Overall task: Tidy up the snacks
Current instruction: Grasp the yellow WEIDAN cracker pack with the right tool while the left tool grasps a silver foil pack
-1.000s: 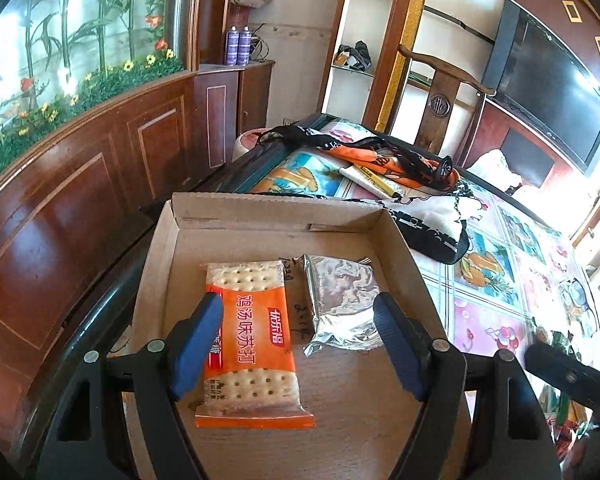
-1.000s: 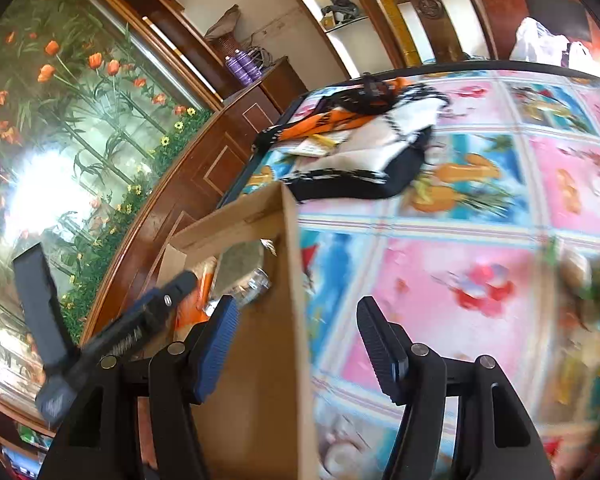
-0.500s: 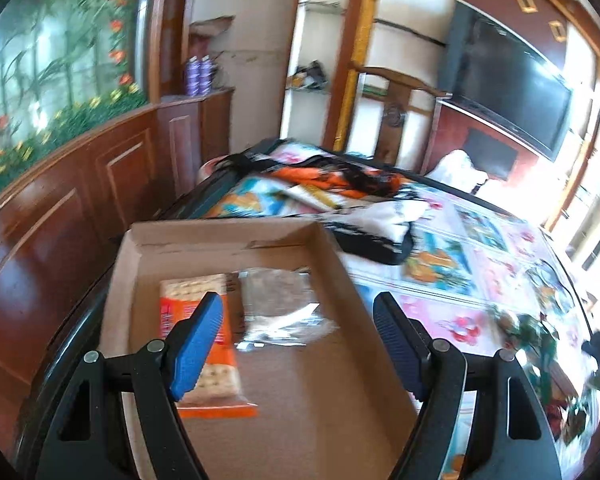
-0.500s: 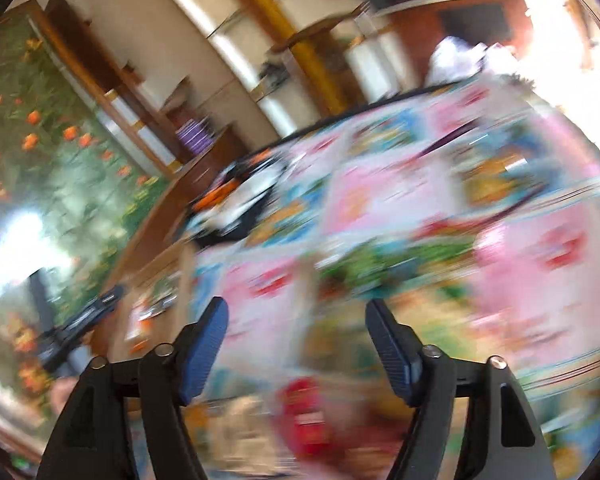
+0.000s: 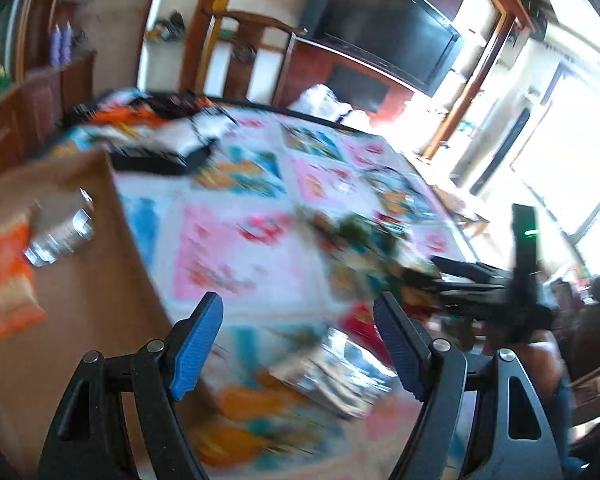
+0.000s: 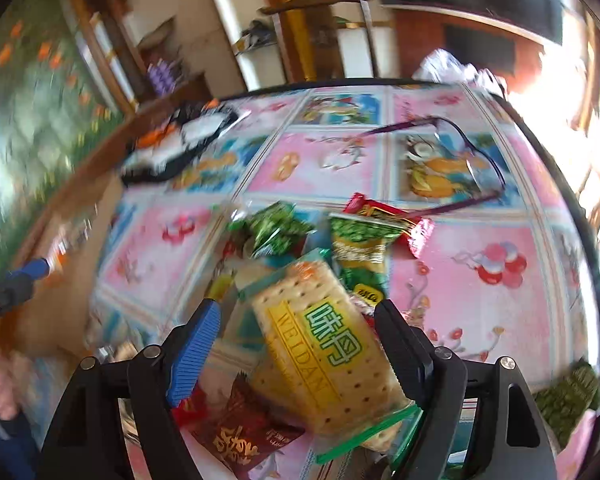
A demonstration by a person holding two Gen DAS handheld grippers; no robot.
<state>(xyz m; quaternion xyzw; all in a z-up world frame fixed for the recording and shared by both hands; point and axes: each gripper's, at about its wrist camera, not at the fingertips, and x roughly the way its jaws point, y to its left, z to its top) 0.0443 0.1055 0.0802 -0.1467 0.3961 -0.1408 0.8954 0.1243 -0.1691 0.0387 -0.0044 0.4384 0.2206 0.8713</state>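
**Right gripper lines up on the cracker pack**

Left wrist view: heavy blur here. The left gripper (image 5: 298,346) hangs over the tablecloth (image 5: 236,248) with its jaws wide apart and nothing between the pads. Below them lies a silver foil pack (image 5: 336,376), not touched. Off to the left sits the box (image 5: 80,304), already holding an orange cracker pack (image 5: 10,276) and a foil packet (image 5: 60,232). At the right edge the other gripper shows as a dark shape over the snack pile.

Right wrist view: sharper, and here is the action. The right gripper (image 6: 296,344) has just been opening its jaws, and they now stand apart on either side of the yellow cracker pack (image 6: 324,352), which lies tilted on top of the pile. The pads do not look pressed on it. Around it: green packets (image 6: 276,232), a green-and-gold one (image 6: 362,252), red wrappers (image 6: 240,432), and glasses (image 6: 456,160) further back.

My read: that pack is light, flat and fairly stiff, but the crackers inside would crack under a hard squeeze, and the film looks slick. Best hold is across the narrow width near the middle, gently, so it doesn't swing or slip.
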